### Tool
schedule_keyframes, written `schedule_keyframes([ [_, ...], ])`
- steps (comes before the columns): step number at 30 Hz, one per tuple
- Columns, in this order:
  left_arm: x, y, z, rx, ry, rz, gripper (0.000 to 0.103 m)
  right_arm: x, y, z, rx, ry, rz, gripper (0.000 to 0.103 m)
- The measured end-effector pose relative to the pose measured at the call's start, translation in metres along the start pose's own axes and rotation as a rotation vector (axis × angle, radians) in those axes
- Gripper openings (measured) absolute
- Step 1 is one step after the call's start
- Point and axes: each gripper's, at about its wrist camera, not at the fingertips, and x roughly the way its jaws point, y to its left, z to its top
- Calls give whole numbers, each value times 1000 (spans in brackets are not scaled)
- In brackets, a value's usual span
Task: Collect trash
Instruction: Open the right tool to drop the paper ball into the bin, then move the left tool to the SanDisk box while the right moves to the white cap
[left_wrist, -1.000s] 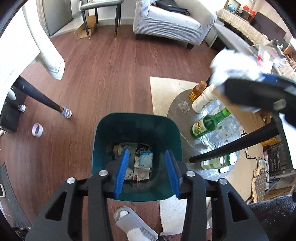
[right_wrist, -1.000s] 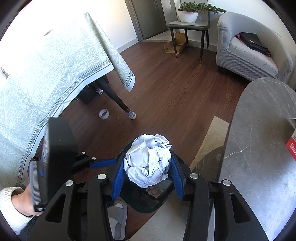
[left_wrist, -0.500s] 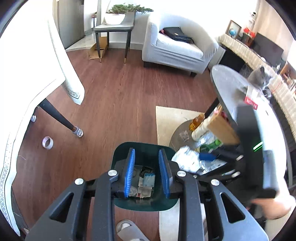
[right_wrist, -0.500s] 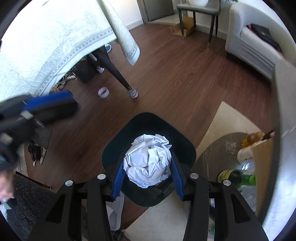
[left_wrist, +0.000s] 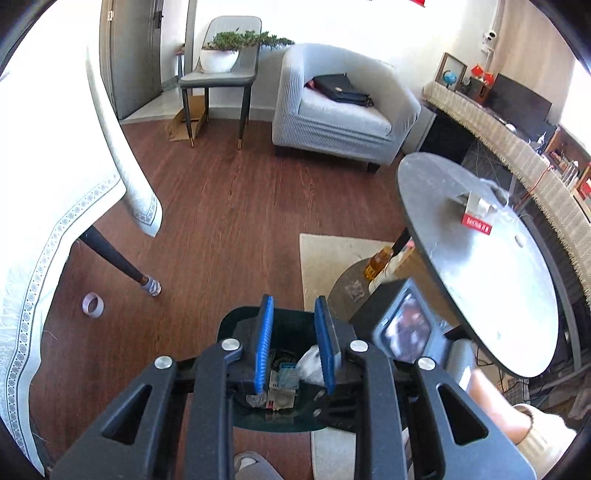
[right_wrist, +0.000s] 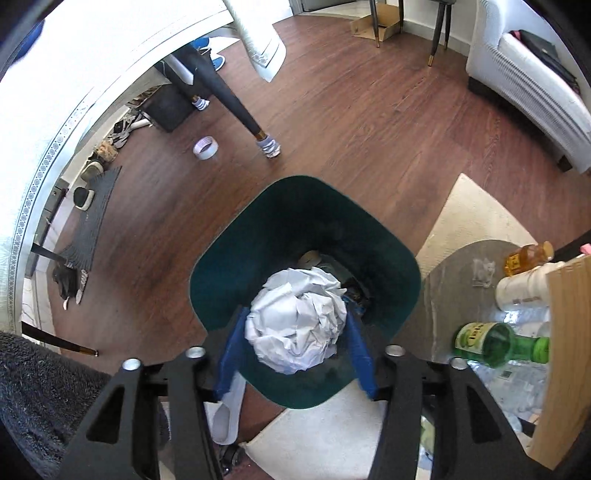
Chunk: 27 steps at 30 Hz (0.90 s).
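Observation:
A dark green trash bin (right_wrist: 236, 258) stands on the wood floor with scraps at its bottom. My right gripper (right_wrist: 297, 325) is shut on a crumpled white paper ball (right_wrist: 295, 321) and holds it over the bin's opening. In the left wrist view the bin (left_wrist: 236, 321) lies below my left gripper (left_wrist: 293, 345), which is open and empty, well above it. The paper ball (left_wrist: 312, 363) shows white beside the right blue pad. The right gripper's black body (left_wrist: 402, 328) is just to the right.
A round grey table (left_wrist: 480, 280) with a red-and-white box (left_wrist: 476, 218) stands right. Bottles (right_wrist: 491, 341) lie on a low grey shelf beside the bin. A tape roll (right_wrist: 205, 147), a clothed table's leg (right_wrist: 236, 103), an armchair (left_wrist: 343, 118) and a cream rug (left_wrist: 332, 254) surround it.
My right gripper has moved lower over the bin with the paper ball. My left gripper has risen and drawn back, and its jaws have narrowed.

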Motion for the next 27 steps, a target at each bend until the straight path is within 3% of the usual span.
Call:
schedule_keyframes([
  [4, -14, -2, 9, 9, -50, 6, 25, 1, 5, 1, -23, 3, -4, 70],
  [7, -24, -4, 14, 13, -83, 16, 25, -9, 12, 4, -44, -17, 11, 70],
  [15, -52, -22, 29, 39, -174, 32, 25, -82, 25, 4, -79, -154, 109, 70],
  [19, -64, -38, 38, 44, -220, 19, 25, -124, 18, -3, -84, -235, 119, 70],
  [27, -61, -87, 49, 68, -235, -35, 25, -207, -46, -43, 16, -397, -1, 69],
])
